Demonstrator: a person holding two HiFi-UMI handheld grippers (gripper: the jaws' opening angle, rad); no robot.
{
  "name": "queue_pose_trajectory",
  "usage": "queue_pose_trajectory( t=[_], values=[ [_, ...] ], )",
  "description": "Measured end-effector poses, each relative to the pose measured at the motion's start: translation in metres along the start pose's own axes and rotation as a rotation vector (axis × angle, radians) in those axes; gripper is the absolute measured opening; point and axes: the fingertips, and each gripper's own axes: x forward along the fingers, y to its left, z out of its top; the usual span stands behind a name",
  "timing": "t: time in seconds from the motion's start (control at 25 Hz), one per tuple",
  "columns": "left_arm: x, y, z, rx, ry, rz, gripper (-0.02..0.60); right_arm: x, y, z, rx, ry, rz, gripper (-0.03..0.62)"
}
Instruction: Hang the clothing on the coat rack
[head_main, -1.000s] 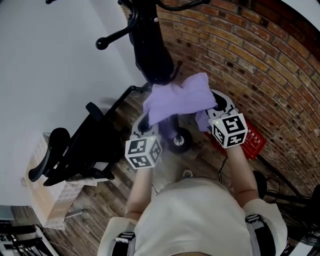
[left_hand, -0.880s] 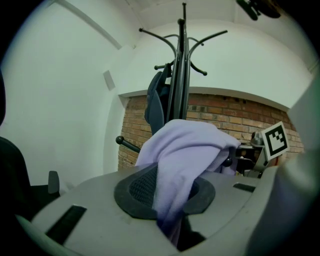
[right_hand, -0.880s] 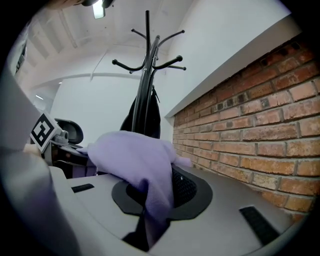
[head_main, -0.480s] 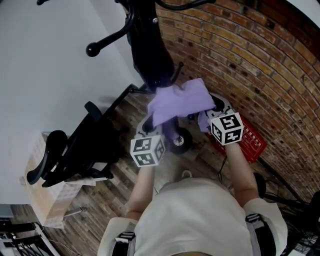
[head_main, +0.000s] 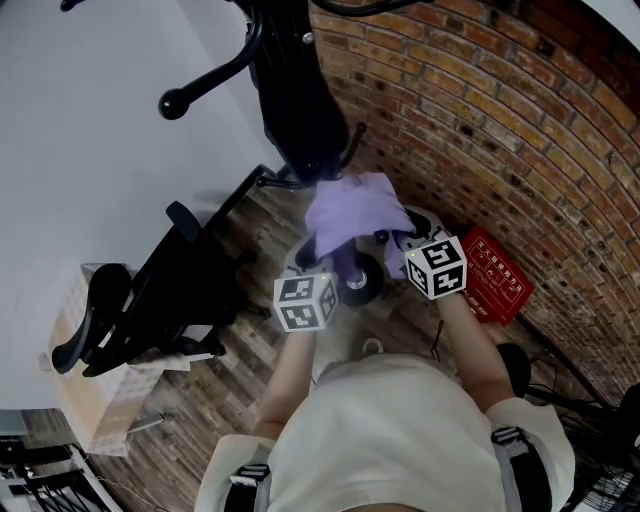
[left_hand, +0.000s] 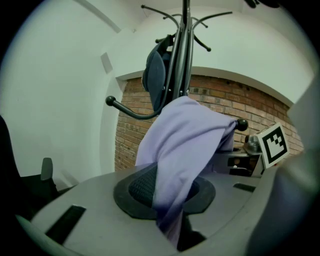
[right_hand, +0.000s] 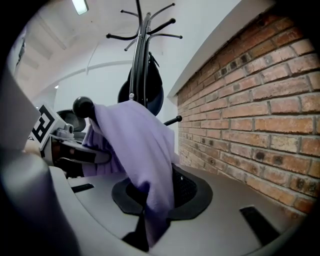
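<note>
A lilac garment (head_main: 350, 212) stretches between my two grippers just in front of the black coat rack (head_main: 300, 90). My left gripper (head_main: 318, 262) is shut on one end of it, the cloth (left_hand: 182, 150) running down between the jaws. My right gripper (head_main: 402, 236) is shut on the other end (right_hand: 145, 150). In both gripper views the cloth lies over a ball-tipped peg (right_hand: 83, 106) low on the rack (left_hand: 184, 55). A dark item (left_hand: 156, 75) hangs on the rack's pole above it. The pinched cloth hides both sets of pads.
Another ball-tipped peg (head_main: 173, 102) juts left from the rack. A black office chair (head_main: 150, 300) stands at left beside a cardboard box (head_main: 95, 400). The brick wall (head_main: 520, 120) is close on the right, with a red board (head_main: 497, 288) at its foot. The rack's round base (head_main: 358, 285) sits on wood flooring.
Both grippers have come closer together and lower in the head view. The garment between them has bunched narrower and sits nearer the rack's pole.
</note>
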Motion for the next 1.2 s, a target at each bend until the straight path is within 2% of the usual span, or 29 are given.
queue_pose_trajectory(
  t=[0.28,0.52,0.8,0.92,1.04,1.2],
  values=[
    [0.011,-0.021,-0.022,-0.012,0.037,-0.056,0.058,0.007,0.032,-0.022,0.027,0.006,0.074,0.052],
    [0.016,-0.038,-0.037,-0.017,0.044,-0.097,0.058,0.006,0.057,-0.029,0.099,-0.034,0.128,0.055],
    [0.014,-0.043,-0.039,-0.053,0.034,-0.113,0.061,0.002,0.065,-0.031,0.105,-0.044,0.129,0.057],
    [0.011,-0.045,-0.038,-0.044,0.037,-0.123,0.066,-0.001,0.064,-0.030,0.080,-0.034,0.123,0.058],
    [0.003,-0.046,-0.037,-0.034,0.040,-0.138,0.103,-0.006,0.064,-0.030,0.049,-0.026,0.104,0.088],
    [-0.008,-0.044,-0.034,-0.036,0.025,-0.140,0.186,-0.018,0.058,-0.030,0.035,-0.023,0.061,0.126]
  ],
)
